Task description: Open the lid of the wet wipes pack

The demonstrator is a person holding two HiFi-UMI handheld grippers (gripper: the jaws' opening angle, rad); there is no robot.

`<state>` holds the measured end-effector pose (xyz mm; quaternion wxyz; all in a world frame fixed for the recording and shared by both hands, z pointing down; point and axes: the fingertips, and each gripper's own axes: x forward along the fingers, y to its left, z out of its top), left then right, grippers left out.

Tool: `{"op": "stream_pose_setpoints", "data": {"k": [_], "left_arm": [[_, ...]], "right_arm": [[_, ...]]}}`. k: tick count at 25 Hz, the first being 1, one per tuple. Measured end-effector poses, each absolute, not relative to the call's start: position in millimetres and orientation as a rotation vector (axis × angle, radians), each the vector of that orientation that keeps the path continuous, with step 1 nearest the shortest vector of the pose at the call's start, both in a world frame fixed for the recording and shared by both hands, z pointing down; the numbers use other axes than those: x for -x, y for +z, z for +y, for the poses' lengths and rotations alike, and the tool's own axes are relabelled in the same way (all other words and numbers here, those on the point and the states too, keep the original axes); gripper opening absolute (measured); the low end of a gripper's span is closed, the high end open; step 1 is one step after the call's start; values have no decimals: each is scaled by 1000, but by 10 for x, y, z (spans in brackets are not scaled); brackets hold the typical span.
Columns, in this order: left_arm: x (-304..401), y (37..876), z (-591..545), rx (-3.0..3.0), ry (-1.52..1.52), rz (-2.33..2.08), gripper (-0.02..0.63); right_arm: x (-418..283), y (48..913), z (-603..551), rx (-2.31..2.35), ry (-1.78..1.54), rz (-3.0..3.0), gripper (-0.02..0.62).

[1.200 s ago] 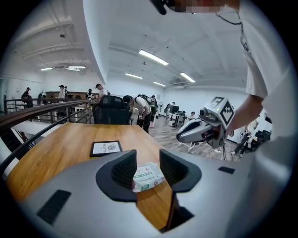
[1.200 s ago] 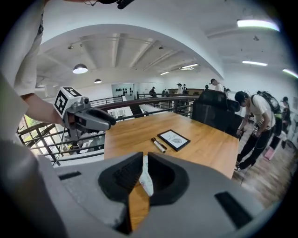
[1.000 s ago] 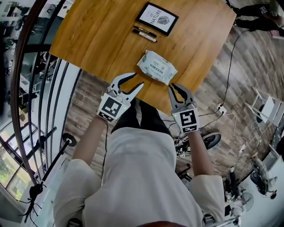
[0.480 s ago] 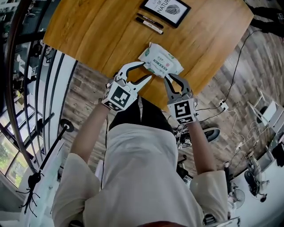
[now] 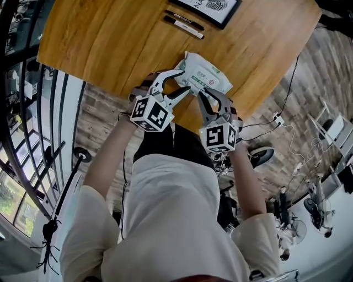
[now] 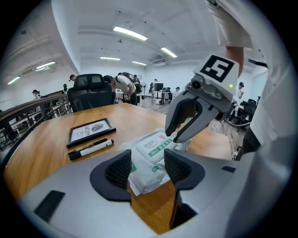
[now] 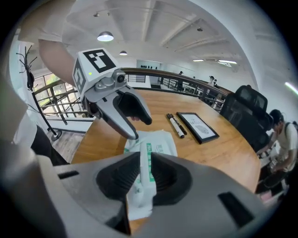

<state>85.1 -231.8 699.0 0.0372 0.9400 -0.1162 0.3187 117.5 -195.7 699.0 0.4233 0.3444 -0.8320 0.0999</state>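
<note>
The white wet wipes pack [image 5: 208, 74] [image 6: 156, 148] [image 7: 158, 142], with green print and a flat lid on top, lies near the front edge of the wooden table [image 5: 110, 38]. My left gripper [image 5: 186, 80] [image 6: 149, 169] straddles the pack's left corner. Its jaws are opening, the pads stand clear of the pack, and the corner lies between them. My right gripper [image 5: 208, 93] [image 7: 140, 179] is at the pack's near edge, its jaws drawn close with the pack's thin end flap pinched between the pads. Each gripper shows in the other's view: the right gripper [image 6: 174, 138] and the left gripper [image 7: 140, 129].
A black-framed picture [image 5: 212, 6] [image 6: 91, 130] and two markers [image 5: 185, 23] [image 6: 91, 148] lie farther back on the table. The table's front edge runs just under the grippers. A railing stands at the left, cables lie on the floor at the right, and an office chair [image 6: 91, 90] stands behind the table.
Both grippers have come down and forward from in front of the table onto the pack. The left jaws have spread wider and now flank the pack's corner.
</note>
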Motion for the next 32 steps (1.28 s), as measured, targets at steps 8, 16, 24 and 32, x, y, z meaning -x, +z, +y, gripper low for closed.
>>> {"op": "stream_pose_setpoints", "data": {"k": [8, 16, 24, 32], "left_arm": [[-893, 7293, -2320, -2910, 1046, -217, 238], [-887, 7382, -2296, -2903, 1042, -188, 238], [-907, 7427, -2307, -2872, 1101, -169, 235], [-917, 7458, -2303, -2863, 1088, -168, 230]], "right_arm": [[-1100, 7272, -1993, -795, 102, -1999, 58], [-1063, 7313, -2002, -796, -59, -1899, 61], [-1100, 7035, -2100, -966, -68, -1937, 48], [-1517, 6886, -2482, -1066, -97, -1879, 41]]}}
